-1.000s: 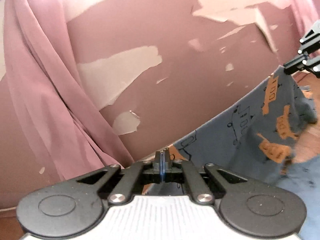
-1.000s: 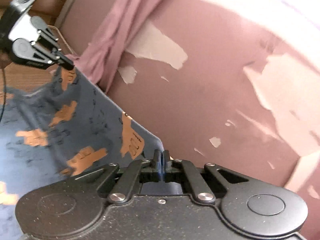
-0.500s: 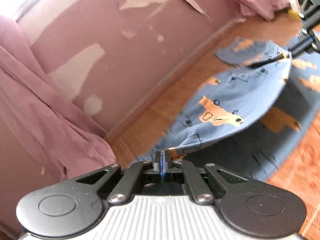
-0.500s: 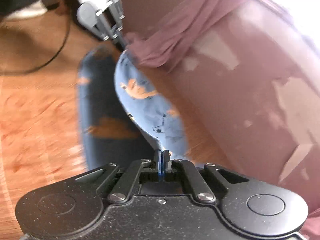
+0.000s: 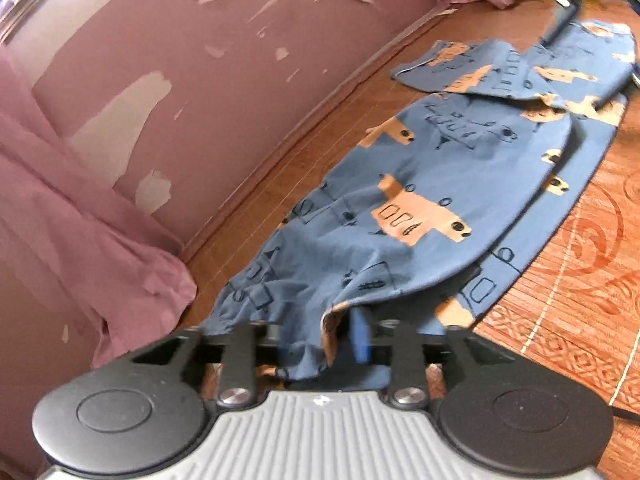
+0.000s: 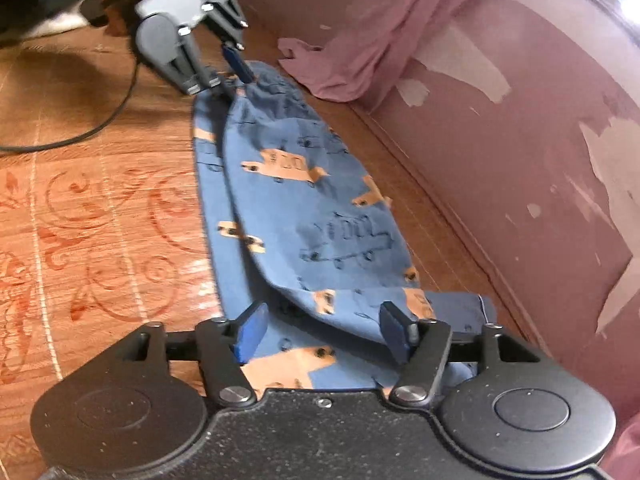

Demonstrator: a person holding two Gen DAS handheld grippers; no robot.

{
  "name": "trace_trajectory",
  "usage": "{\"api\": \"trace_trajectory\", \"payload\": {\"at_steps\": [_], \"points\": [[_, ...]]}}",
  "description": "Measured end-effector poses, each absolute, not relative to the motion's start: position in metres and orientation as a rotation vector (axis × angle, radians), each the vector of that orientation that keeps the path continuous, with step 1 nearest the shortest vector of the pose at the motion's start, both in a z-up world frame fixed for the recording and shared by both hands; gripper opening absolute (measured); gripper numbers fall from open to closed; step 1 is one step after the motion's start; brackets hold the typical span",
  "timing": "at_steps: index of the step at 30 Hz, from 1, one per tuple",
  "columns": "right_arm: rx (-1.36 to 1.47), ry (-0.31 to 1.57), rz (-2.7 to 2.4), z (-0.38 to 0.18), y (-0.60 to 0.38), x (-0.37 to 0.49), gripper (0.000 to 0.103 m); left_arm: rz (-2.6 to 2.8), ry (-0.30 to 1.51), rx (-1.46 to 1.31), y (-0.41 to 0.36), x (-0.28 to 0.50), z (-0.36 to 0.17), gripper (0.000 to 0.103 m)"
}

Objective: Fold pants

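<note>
Along the pink wall, the pants lie doubled lengthwise on the floor; right gripper and left gripper both stand parted, apparently releasing the laid fold.

The patterned wooden floor carries the blue pants, laid lengthwise along the wall. A pink curtain pools beside them. A black cable curves across the boards.

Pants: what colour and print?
Blue pants with tan vehicle shapes and dark line-drawn vehicles; clearest in the left wrist view.
</note>
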State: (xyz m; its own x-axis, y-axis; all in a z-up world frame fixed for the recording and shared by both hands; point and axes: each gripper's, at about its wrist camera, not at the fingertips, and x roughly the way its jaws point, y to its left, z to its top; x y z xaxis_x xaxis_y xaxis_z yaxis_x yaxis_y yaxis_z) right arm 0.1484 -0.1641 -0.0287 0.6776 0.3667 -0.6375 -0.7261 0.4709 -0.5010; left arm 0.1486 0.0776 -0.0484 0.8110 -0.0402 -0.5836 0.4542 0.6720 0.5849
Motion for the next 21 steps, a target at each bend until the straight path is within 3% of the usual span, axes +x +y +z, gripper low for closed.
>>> {"api": "trace_trajectory", "payload": {"at_steps": [5, 8, 12, 21], "points": [[-1.01, 0.467, 0.835, -0.032, -0.166, 0.151, 0.068, -0.34, 0.576, 0.888, 0.068, 0.151, -0.055, 0.043], [-1.136, 0.455, 0.93, -0.036, -0.162, 0.152, 0.065, -0.363, 0.616, 0.899, 0.069, 0.156, -0.056, 0.022], [-1.198, 0.477, 1.011, -0.039, -0.157, 0.163, 0.064, -0.362, 0.626, 0.915, 0.069, 0.159, -0.056, 0.015], [-1.373, 0.542, 1.292, -0.018, -0.143, 0.196, 0.062, -0.374, 0.621, 0.951, 0.065, 0.157, -0.057, 0.014]]}}
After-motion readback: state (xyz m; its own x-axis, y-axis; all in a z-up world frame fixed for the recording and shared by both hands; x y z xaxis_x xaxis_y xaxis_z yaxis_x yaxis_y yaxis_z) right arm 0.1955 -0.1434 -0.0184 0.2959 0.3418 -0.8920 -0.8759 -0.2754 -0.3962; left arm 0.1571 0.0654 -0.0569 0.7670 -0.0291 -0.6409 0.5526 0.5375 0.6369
